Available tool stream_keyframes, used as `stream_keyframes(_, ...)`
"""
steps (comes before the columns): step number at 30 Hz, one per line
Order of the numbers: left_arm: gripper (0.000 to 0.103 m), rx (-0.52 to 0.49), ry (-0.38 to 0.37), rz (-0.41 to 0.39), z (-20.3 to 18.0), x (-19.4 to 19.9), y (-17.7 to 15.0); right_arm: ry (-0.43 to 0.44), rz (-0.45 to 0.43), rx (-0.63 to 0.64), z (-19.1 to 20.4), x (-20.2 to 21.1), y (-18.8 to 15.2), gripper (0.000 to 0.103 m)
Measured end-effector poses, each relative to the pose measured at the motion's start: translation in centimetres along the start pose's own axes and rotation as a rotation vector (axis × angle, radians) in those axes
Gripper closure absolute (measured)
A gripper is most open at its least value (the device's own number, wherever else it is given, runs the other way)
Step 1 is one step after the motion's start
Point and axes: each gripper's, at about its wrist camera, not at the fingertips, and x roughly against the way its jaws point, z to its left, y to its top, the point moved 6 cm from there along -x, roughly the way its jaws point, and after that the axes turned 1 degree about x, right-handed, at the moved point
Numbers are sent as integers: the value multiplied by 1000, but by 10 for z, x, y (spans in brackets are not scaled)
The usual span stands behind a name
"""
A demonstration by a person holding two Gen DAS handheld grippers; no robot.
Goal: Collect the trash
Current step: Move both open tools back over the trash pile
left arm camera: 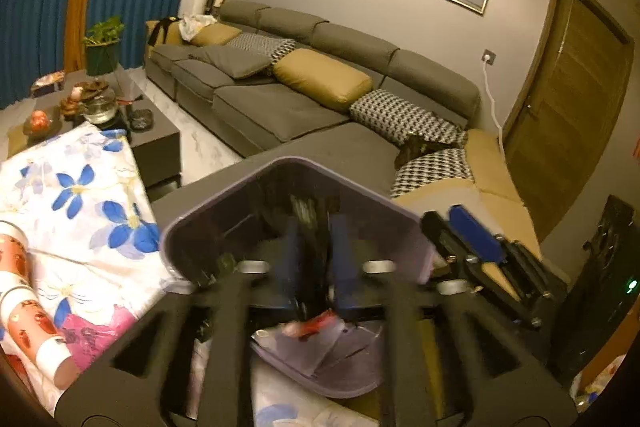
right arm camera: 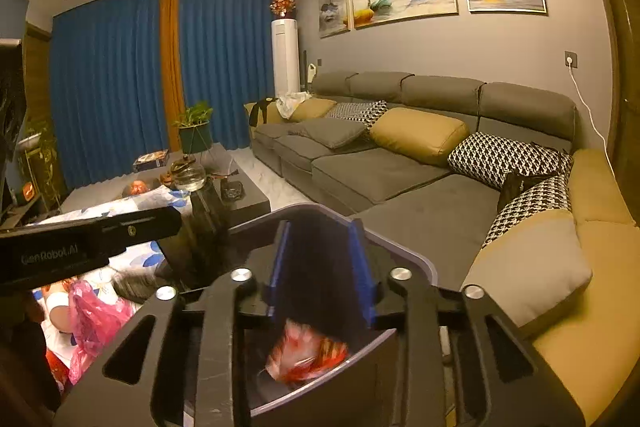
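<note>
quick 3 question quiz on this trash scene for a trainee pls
1. Multiple choice: where is the red-and-white wrapper? A) on the sofa B) in the opening of the purple bin C) on the coffee table
2. True or false: the right gripper is clamped on the wrapper.
3. Short answer: what pink item lies on the floral tablecloth?

Key: 1 B. 2 False, its jaws stand apart with nothing between them. 3 A pink plastic bag.

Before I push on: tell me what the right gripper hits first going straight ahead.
Probably the far inner wall of the purple trash bin; the right gripper points into it, jaws apart, above a red-and-white wrapper. Depth is uncertain.
</note>
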Motion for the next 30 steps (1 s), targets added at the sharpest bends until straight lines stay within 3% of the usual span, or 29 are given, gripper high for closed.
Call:
stream_keyframes(1, 36, 10, 12, -19, 3, 4, 0, -3, -3, -6, -1, 2, 0, 63)
stream_keyframes(2, 29, 25, 21, -41, 6, 10, 1, -5, -6, -9, -2, 4, 1, 62)
stream_keyframes(4, 27, 43, 33, -58, 11, 19, 2, -9, -10, -13, -3, 8, 1, 58)
stream_keyframes(9, 19, 70, 145, -138, 28, 61, -3, -12, -42, -12, 1, 32, 2, 40)
stream_keyframes(16, 14, 76, 318, -238, 49, 141, -37, 50, -70, -6, 28, 73, -7, 21)
stream_keyframes(19, 14, 75, 394, -260, 59, 172, -57, 90, -72, 14, 48, 88, -14, 20)
stream_keyframes(30, 14, 203, 564, -282, 112, 267, -150, 224, -45, 89, 123, 125, -47, 19)
